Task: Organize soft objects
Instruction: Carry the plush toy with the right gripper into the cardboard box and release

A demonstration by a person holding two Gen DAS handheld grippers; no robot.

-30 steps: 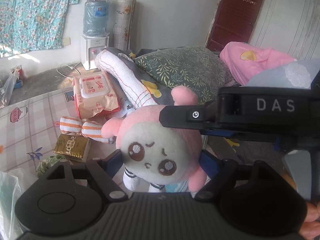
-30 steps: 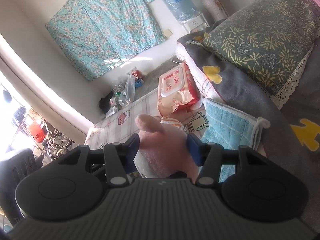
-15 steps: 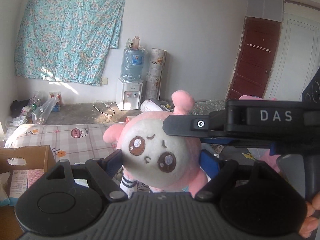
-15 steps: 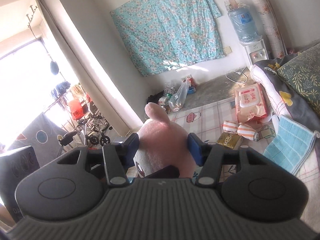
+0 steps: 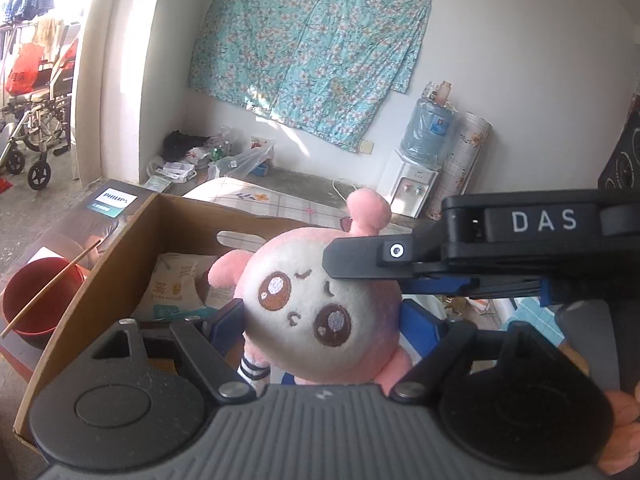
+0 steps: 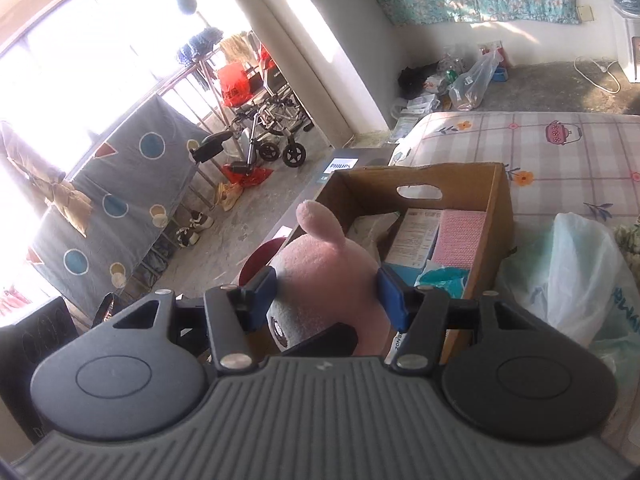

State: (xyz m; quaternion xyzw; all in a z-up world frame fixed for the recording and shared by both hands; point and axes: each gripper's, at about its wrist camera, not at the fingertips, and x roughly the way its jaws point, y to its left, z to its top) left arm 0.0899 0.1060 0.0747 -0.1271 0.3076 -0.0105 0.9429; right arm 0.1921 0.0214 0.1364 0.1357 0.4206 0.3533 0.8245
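- Two grippers share one load: I have the left gripper [image 5: 322, 320] and the right gripper [image 6: 326, 296] both clamped on the same pink plush doll [image 5: 320, 312], low in the centre of each frame.
- Left fingers [image 5: 224, 322] stand wide and press the sides of the doll's round head, its embroidered face turned up toward my left camera.
- Right fingers [image 6: 392, 296] sit at a middling width on the pink back of the head, with the ear poking up between them. I judge the two grips steady a soft, floppy thing that one pair of fingers might let sag.
- In the left view the right gripper's black body crosses the frame from the right, one finger lying over the doll's forehead.
- Just beyond the doll is an open cardboard box [image 6: 500, 208] standing on the bed [image 6: 580, 152]; the doll hangs over its near edge, not yet inside.
- The box already holds tissue packs [image 5: 174, 286] and a pink cloth [image 6: 460, 236], so I take it as the bin for soft things.
- A white plastic bag [image 6: 568, 272] lies on the bed at the right of the right view.
- At the left edge of the left view, a red bowl [image 5: 36, 300] with a chopstick sits beside the box.
- Far back: a floral cloth [image 5: 312, 48] on the wall, and a water dispenser [image 5: 416, 160].
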